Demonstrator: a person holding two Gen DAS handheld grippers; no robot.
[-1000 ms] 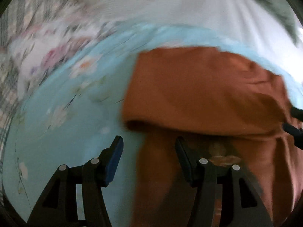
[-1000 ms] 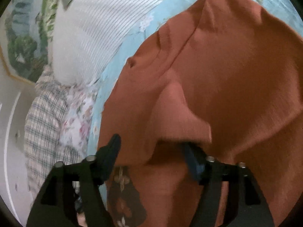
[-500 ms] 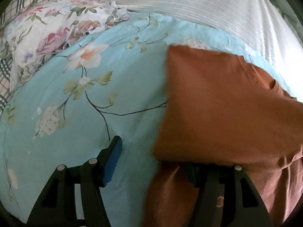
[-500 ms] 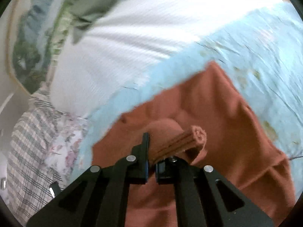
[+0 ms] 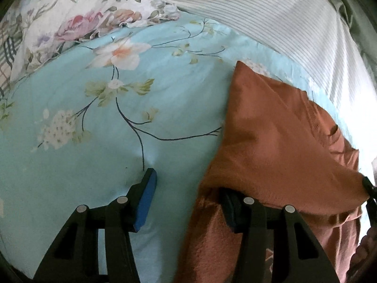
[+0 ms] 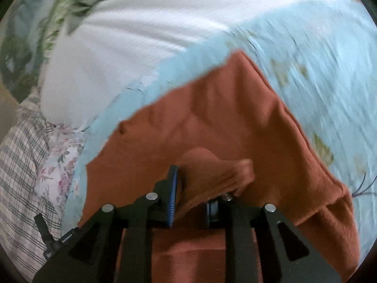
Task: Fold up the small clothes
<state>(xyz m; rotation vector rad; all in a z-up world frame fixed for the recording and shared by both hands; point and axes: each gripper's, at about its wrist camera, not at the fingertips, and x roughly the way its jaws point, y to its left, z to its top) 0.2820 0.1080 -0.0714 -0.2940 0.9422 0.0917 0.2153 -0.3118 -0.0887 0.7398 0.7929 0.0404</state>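
A rust-orange garment (image 5: pixel 278 141) lies on the light blue floral bedsheet (image 5: pixel 94 122), with a flap lifted over its lower part. My left gripper (image 5: pixel 188 195) is open; its left finger (image 5: pixel 146 193) rests on the sheet and its right finger (image 5: pixel 232 208) sits under the flap's edge. In the right wrist view the same garment (image 6: pixel 223 113) fills the middle. My right gripper (image 6: pixel 195 188) is shut on a bunched fold of the garment (image 6: pixel 216 172), held just above the rest of the cloth.
A white ribbed blanket (image 5: pixel 271 14) lies along the far side, also in the right wrist view (image 6: pixel 141 35). A floral pillow (image 5: pixel 77 11) and a plaid cloth (image 6: pixel 21 165) lie beside it. Green fabric (image 6: pixel 70 2) is at the far corner.
My right gripper closed on a fold of the orange garment and lifted it. My left gripper slid left, so more bare sheet shows and the garment sits to the right.
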